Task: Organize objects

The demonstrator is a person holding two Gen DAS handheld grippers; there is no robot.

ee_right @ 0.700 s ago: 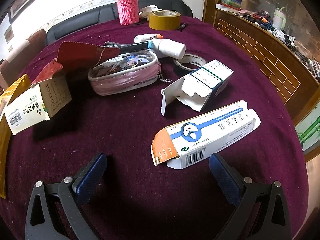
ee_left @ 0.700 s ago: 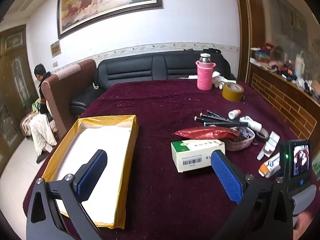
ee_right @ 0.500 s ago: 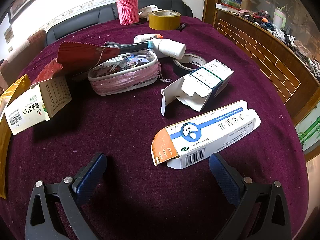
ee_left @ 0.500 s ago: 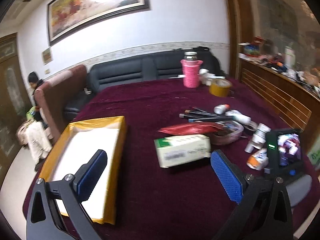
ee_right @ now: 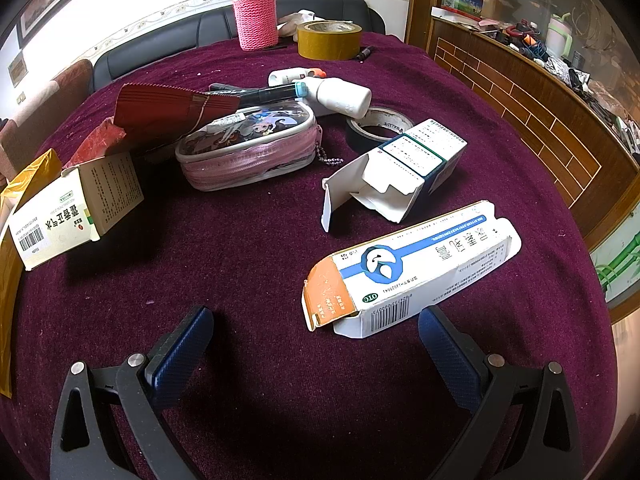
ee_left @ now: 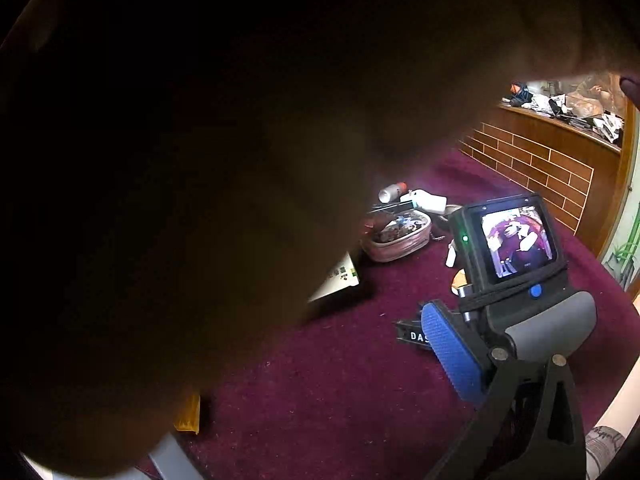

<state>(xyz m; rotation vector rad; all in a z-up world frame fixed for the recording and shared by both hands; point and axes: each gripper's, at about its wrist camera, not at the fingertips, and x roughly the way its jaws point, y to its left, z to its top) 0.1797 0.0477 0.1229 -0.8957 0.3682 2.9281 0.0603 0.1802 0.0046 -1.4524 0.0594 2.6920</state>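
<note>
In the right wrist view my right gripper [ee_right: 316, 344] is open and empty, low over the maroon tablecloth [ee_right: 248, 264]. A white, blue and orange medicine box [ee_right: 412, 268] lies just ahead of its right finger [ee_right: 448, 356]. An opened white box [ee_right: 396, 172], a pink pencil case [ee_right: 248, 148] and a green-marked white box [ee_right: 76, 212] lie beyond. In the left wrist view a dark blurred shape, likely a hand, covers most of the frame. Only the left gripper's right finger [ee_left: 452, 348] shows, with the pencil case [ee_left: 400, 236] and a box corner [ee_left: 340, 276] beyond.
A pink knitted bottle [ee_right: 256, 16], a yellow tape roll [ee_right: 328, 40], a dark tape roll [ee_right: 380, 124], a white bottle [ee_right: 340, 96], markers [ee_right: 260, 94] and a red fan [ee_right: 172, 108] lie farther back. The gold-edged tray [ee_right: 12, 248] is at the left. A wooden counter [ee_right: 540, 112] borders the right.
The left wrist view swung right and is now mostly blocked by a dark close shape. The right gripper and the objects before it have not moved.
</note>
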